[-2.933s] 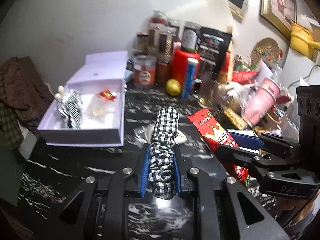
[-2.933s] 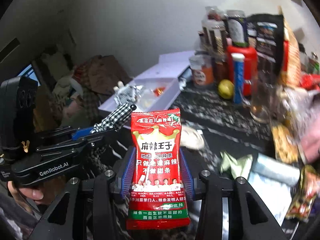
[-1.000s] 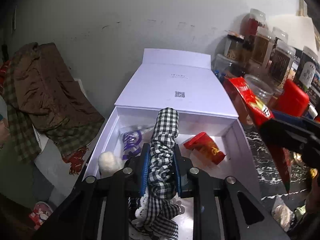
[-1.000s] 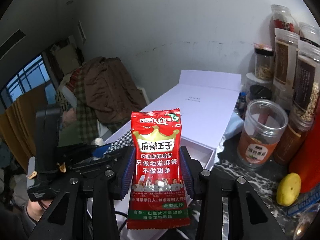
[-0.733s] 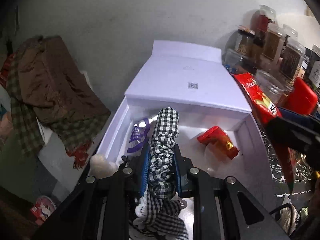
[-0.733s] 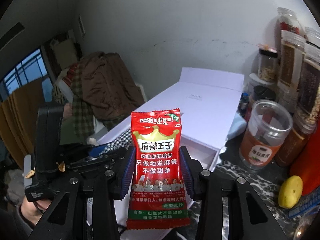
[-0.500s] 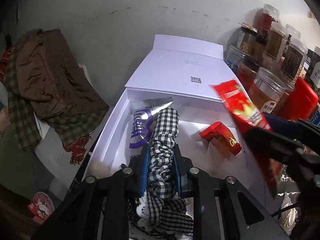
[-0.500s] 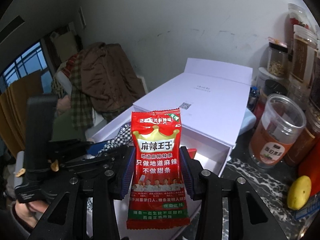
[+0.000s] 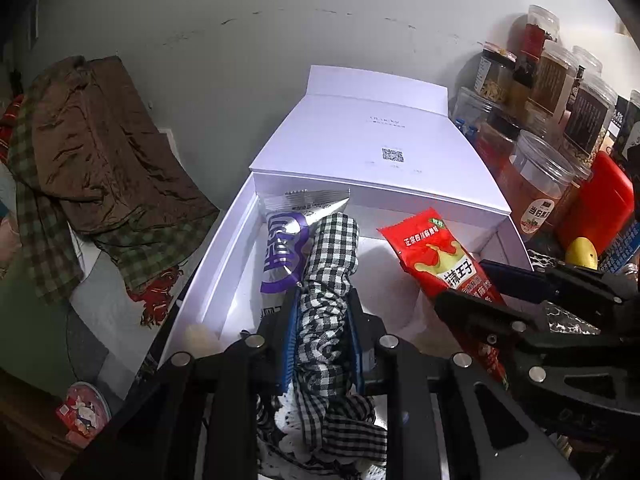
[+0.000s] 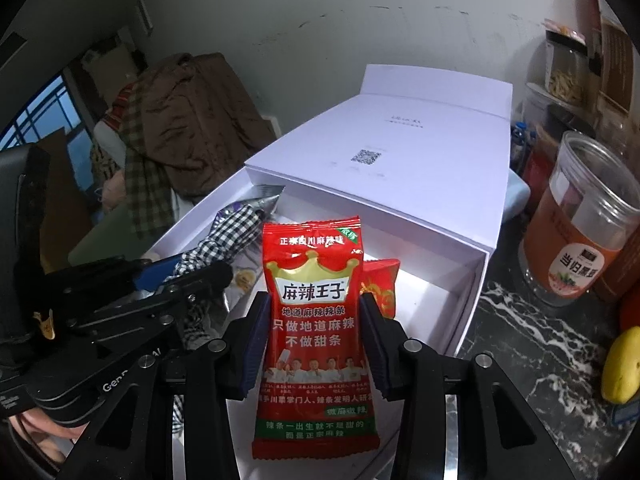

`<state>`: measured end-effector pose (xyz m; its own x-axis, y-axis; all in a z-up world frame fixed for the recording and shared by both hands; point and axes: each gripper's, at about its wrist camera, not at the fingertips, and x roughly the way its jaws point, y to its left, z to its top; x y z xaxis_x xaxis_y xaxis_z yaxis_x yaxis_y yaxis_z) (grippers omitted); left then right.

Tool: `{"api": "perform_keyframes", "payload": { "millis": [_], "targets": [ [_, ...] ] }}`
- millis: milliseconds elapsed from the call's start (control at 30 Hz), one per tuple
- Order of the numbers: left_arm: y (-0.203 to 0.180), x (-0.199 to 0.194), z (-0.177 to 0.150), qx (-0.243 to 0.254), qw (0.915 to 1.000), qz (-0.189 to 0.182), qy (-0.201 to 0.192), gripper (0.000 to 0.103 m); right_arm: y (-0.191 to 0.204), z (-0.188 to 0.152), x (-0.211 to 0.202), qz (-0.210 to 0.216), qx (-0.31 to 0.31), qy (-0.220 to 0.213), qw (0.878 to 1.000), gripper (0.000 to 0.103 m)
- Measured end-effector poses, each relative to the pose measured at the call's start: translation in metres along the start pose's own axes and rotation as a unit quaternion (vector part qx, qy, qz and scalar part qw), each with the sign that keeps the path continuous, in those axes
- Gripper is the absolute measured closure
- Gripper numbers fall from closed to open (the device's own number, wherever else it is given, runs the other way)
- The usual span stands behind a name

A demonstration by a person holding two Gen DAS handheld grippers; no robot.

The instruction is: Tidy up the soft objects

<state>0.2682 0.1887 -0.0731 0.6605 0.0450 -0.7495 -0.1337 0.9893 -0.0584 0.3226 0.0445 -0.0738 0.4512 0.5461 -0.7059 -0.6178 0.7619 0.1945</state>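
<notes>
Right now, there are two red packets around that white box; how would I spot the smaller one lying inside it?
Find the open white box on the dark marbled counter, its lid folded back toward the wall. Inside, near the right wall, lies a small red packet, half hidden in the right wrist view behind the big red snack bag clamped in the right gripper. It is shorter, crumpled, and nothing holds it.

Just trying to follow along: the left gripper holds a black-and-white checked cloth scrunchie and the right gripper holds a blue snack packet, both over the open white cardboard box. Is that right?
Not quite: the snack packet in the right gripper is red, not blue, as the right wrist view shows. The rest stands: the left gripper holds the black-and-white checked cloth scrunchie, both over the open white cardboard box.
</notes>
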Motion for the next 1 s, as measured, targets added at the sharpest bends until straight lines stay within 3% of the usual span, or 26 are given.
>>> {"api": "perform_keyframes", "payload": {
  "millis": [300,533,667,1000],
  "targets": [
    [-0.01,0.003,0.003,0.016,0.9993,0.033,0.012,0.081,0.002,0.002,-0.006,-0.005,0.001,0.001,1.0,0.049],
    [-0.011,0.001,0.004,0.007,0.9991,0.032,0.027,0.079,0.001,0.003,-0.024,-0.009,0.008,-0.011,1.0,0.046],
    [-0.013,-0.01,0.004,-0.004,0.9989,0.04,0.023,0.079,0.001,0.003,-0.04,-0.019,0.008,-0.02,1.0,0.039],
    [-0.025,-0.044,0.008,-0.011,0.9983,0.055,0.013,0.076,0.004,0.001,-0.091,-0.049,0.002,-0.058,0.997,0.035]
  ]
}}
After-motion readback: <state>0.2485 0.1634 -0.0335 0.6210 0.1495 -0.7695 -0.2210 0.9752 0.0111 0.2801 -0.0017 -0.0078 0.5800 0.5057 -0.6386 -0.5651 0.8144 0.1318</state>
